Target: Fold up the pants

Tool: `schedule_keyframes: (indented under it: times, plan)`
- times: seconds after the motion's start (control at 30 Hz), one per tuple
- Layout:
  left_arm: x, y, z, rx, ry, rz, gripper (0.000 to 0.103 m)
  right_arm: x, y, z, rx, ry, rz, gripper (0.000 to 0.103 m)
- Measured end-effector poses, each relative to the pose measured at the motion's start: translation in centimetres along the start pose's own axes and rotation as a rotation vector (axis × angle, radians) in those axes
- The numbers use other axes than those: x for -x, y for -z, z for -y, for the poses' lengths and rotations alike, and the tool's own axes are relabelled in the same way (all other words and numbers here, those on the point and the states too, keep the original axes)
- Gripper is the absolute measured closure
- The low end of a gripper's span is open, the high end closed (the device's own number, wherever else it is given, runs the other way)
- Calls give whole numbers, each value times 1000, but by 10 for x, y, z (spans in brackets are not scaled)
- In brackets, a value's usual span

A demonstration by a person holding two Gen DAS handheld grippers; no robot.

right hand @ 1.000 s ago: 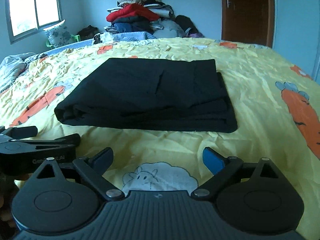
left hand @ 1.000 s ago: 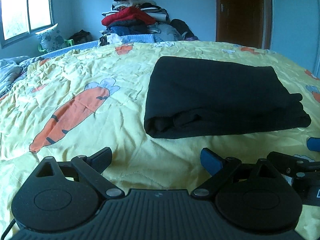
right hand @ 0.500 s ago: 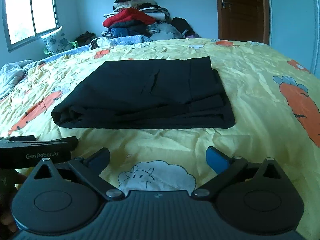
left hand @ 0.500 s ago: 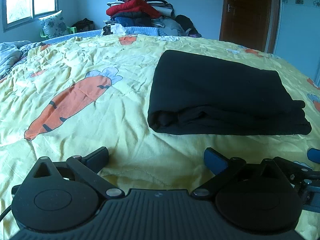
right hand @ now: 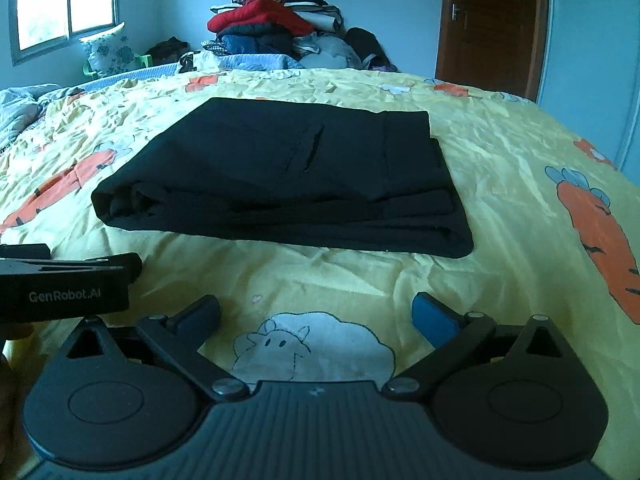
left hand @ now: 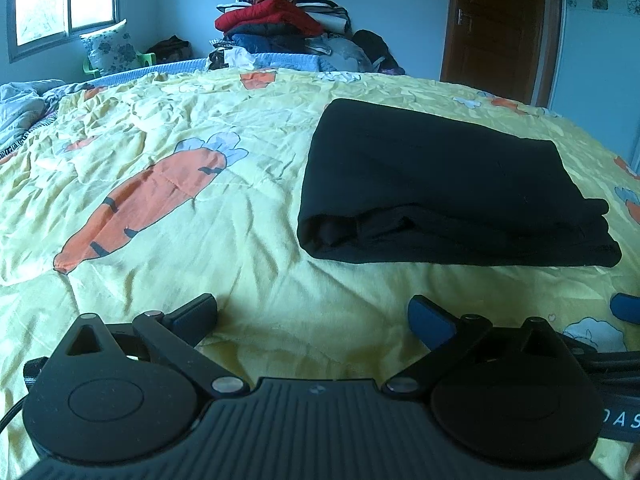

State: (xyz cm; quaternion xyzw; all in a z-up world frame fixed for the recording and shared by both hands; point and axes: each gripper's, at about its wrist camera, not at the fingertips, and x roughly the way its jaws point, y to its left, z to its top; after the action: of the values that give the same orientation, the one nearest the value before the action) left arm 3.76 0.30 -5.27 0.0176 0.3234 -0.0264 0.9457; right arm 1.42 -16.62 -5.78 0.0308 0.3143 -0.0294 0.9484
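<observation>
right gripper fingers just spread apart, left gripper likewise apart; pants seemingly unmoved

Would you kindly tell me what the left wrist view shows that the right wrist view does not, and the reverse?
Only the left wrist view shows the left claw from behind, open over bare quilt, and a blue fingertip of the right claw at its right edge. Only the right wrist view shows the right claw open over a printed sheep, and the left claw's labelled body at its left edge. Both show the folded black pants lying untouched on the yellow carrot quilt, the clothes pile and the door.
</observation>
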Motion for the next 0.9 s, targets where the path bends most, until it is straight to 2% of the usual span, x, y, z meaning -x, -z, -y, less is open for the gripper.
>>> schedule_keyframes:
  times: [0.2,0.37,0.53,0.9]
  plan:
    - [0,0,0,0,1,0,0,0,0,-1,-7,-1,4,0]
    - [0,0,0,0,1,0,0,1,-1,8,-68,22,21,0]
    - [0,0,-1,0,2,0,0,-4,-2,2,-33,59,2,0]
    - [0,0,-1,-1,3,0,0,-4,-2,4,-38,52,1,0]
